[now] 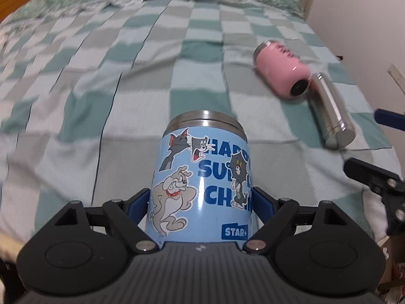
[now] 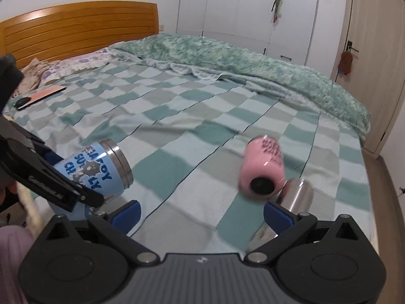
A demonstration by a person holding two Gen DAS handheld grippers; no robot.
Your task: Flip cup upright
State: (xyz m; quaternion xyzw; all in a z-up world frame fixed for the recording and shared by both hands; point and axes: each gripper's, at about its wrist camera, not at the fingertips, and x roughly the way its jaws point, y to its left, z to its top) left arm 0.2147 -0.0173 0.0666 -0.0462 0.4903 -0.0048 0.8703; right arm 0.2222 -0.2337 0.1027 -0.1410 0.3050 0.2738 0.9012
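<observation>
My left gripper (image 1: 201, 202) is shut on a light blue cartoon cup (image 1: 202, 177) with a steel rim, gripped by its lower body. In the right wrist view the blue cup (image 2: 101, 169) is held tilted above the bed at the left, rim pointing right. A pink cup (image 1: 281, 69) lies on its side on the checked blanket, also in the right wrist view (image 2: 263, 167). A steel cup (image 1: 331, 111) lies on its side touching it, also in the right wrist view (image 2: 296, 195). My right gripper (image 2: 201, 215) is open and empty, just in front of the pink and steel cups.
The bed has a green and white checked blanket (image 2: 177, 116) and a fluffy green cover (image 2: 253, 60) at the far side. A wooden headboard (image 2: 76, 22), a phone-like flat object (image 2: 43, 93) near the pillow, and white wardrobes (image 2: 248, 7) stand beyond.
</observation>
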